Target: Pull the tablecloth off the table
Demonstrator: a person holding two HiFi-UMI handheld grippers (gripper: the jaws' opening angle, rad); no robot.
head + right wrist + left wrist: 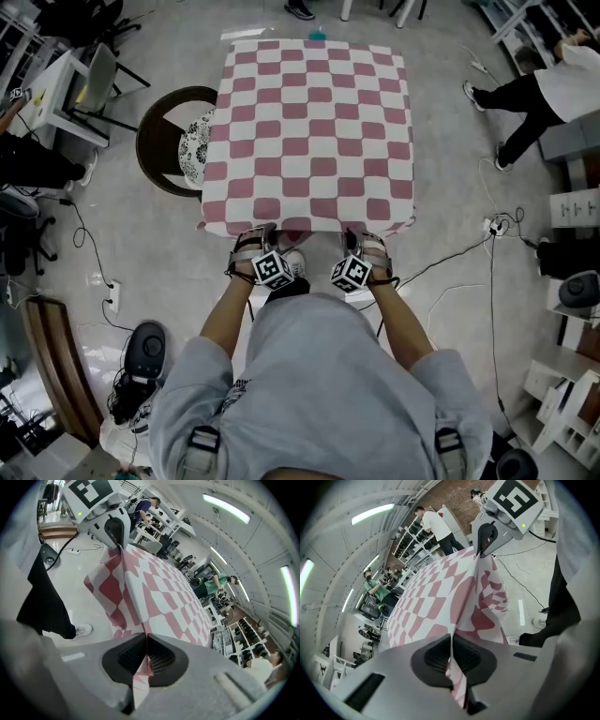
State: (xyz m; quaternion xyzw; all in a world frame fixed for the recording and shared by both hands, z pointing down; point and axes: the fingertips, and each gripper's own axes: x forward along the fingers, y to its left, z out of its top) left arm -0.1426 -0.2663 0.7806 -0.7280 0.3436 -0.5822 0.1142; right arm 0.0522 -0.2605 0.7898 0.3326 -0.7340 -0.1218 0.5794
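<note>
A red-and-white checked tablecloth (312,131) covers a square table in front of me in the head view. At its near hanging edge my left gripper (260,240) is shut on the cloth's hem, left of centre. My right gripper (365,246) is shut on the same hem to the right. In the left gripper view the cloth (440,602) runs pinched between the dark pads (436,656), and the right gripper (487,538) shows beyond, gripping a raised fold. The right gripper view shows the cloth (154,592) clamped in its jaws, with the left gripper (117,531) lifting the other fold.
A round dark chair (173,141) with a patterned cushion stands tucked at the table's left side. Cables (459,253) and a power strip lie on the floor to the right. A person (544,89) sits at the far right. A desk (56,94) is at far left.
</note>
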